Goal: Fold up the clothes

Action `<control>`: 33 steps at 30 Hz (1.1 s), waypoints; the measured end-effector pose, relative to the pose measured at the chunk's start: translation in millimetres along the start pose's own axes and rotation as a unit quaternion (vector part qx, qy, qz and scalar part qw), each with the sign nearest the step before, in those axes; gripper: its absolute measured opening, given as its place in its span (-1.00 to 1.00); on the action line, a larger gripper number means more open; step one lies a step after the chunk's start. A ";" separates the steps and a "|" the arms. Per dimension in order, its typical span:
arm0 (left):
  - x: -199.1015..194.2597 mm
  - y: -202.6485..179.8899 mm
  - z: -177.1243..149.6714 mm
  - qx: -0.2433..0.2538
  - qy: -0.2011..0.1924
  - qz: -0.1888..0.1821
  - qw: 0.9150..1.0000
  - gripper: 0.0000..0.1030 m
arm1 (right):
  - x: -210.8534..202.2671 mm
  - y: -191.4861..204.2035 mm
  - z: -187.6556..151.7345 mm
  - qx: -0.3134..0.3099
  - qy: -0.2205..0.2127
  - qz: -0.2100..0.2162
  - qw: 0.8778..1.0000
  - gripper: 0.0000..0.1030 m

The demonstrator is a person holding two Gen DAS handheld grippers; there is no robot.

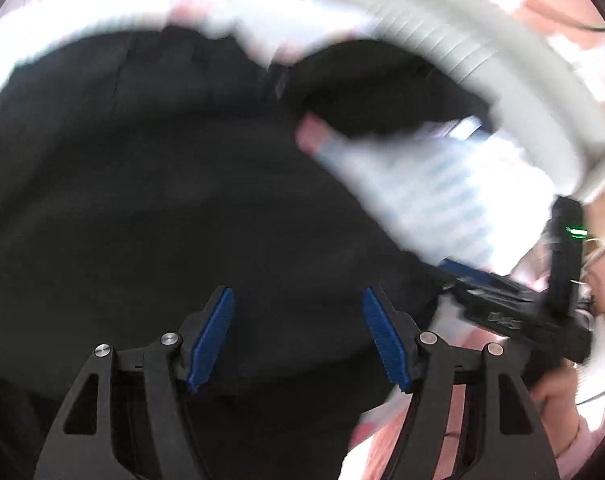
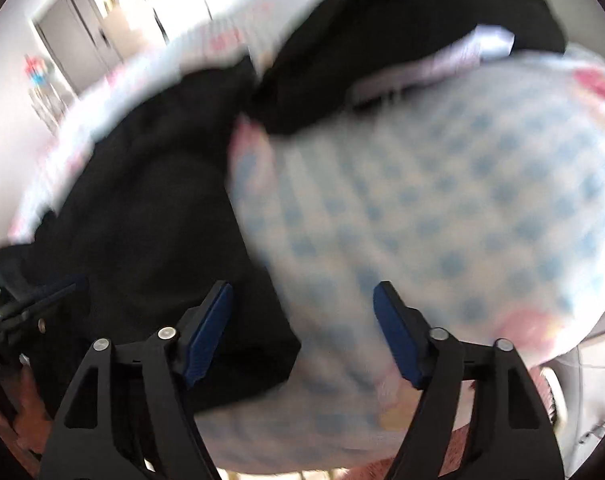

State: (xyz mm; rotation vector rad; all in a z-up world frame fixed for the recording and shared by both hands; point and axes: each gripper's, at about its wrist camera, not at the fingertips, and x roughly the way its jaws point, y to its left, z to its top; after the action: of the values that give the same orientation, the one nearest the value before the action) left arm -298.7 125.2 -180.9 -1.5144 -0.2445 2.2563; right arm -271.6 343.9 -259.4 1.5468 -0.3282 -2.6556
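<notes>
Both tongs, left gripper (image 1: 297,334) and right gripper (image 2: 302,334), are being held wide open, nothing gripped. Black garment (image 1: 162,200) is lying on checked cloth (image 2: 442,208). Risk: folds being dragged loose by a finger snagging.

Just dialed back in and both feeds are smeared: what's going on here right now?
A person is folding clothes with a handheld gripper in each hand. Both the left gripper and the right gripper are open, with nothing between the pads. A black garment lies spread on a blue-and-white checked cloth. The left gripper is over the black fabric; the right is at the line where black fabric meets checked cloth. How far the folding has got is unclear through the blur.
</notes>
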 end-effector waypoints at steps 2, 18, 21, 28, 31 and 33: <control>0.5 2.4 -16.2 0.005 0.001 0.009 1.000 0.25 | 7.1 -12.8 -13.4 0.019 0.007 0.014 1.000 0.29; -74.3 44.8 -71.9 -0.037 -0.084 -0.039 0.995 0.27 | -17.6 -0.9 -13.0 0.021 -0.004 -0.015 1.000 0.31; -113.8 86.9 -85.1 -0.084 -0.129 -0.062 0.986 0.30 | -32.3 25.1 -7.1 -0.005 -0.032 0.010 0.999 0.30; -158.3 155.6 -89.0 -0.144 -0.207 0.011 0.968 0.45 | -32.1 109.2 8.1 -0.100 -0.080 0.055 0.990 0.55; -133.7 162.2 -78.8 -0.155 -0.165 0.130 0.965 0.23 | 18.5 127.9 4.5 -0.121 -0.009 0.042 0.992 0.27; -123.3 179.4 -84.1 -0.187 -0.120 0.172 0.960 0.18 | 41.9 126.7 -1.7 -0.132 0.025 0.012 0.991 0.14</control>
State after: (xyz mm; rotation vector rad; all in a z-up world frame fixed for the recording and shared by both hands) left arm -224.0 -95.8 -175.6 -1.5544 -0.5443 2.8021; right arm -299.0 213.7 -269.7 1.5124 0.0076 -2.5122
